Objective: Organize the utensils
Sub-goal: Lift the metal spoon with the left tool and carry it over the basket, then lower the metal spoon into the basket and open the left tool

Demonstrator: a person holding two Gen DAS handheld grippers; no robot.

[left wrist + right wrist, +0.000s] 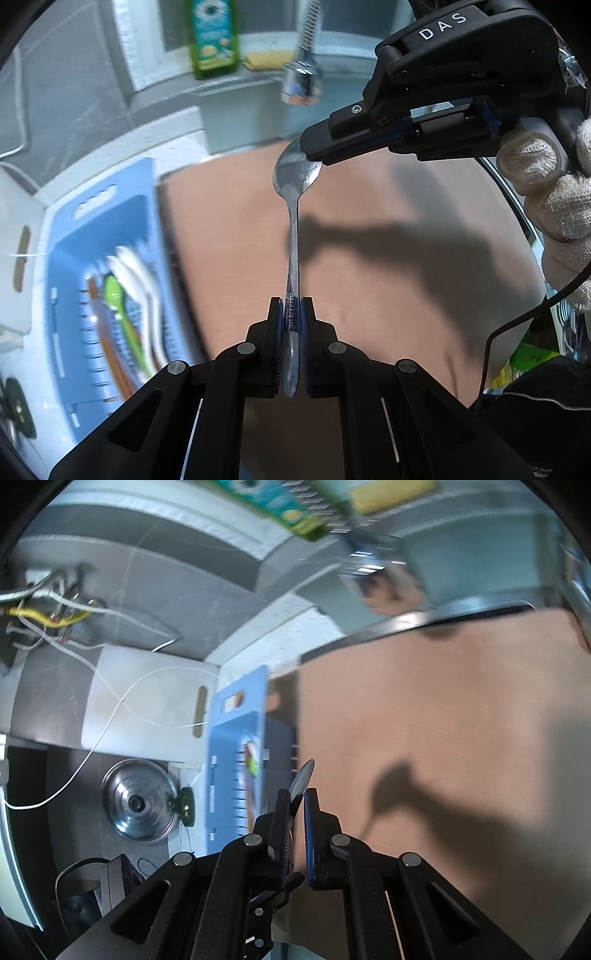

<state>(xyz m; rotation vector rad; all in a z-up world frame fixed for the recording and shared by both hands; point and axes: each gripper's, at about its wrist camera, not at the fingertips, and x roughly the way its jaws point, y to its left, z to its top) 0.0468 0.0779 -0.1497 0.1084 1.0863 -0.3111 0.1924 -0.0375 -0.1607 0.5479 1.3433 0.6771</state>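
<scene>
At far left in the left wrist view, a white cutting board [16, 254] leans beside a pale blue utensil basket [110, 221], which rests on the white counter [177, 125]. Inside the basket lie white spoons [138, 280], a green spoon [114, 295] and brownish utensils (blurred, so their kind cannot be told). At centre, the left gripper [291, 332] has its jaws narrowed tight on the handle of a stainless steel spoon [295, 221], whose stem runs up the frame to the bowl. There the right gripper [314, 153] reaches in from the right, its jaws clamped on the bowl's far edge, so both grippers hold the one spoon above a brown surface [369, 295]. Behind them stand a green bottle [212, 37], a yellow sponge [266, 59] and a chrome faucet head [304, 70]. At far right, a white-gloved hand [554, 206] carries the right gripper.

In the right wrist view, loose wires [55, 616] hang at upper left, with the cutting board [147, 701] and a steel pot lid [138, 805] below. The blue basket [229, 768] stands just left of centre. The right gripper [297, 805] shows its jaws nearly closed on the spoon [301, 781] bowl, seen edge-on between the pads. To the right spreads the brown surface [461, 720], crossed by the grippers' shadow.
</scene>
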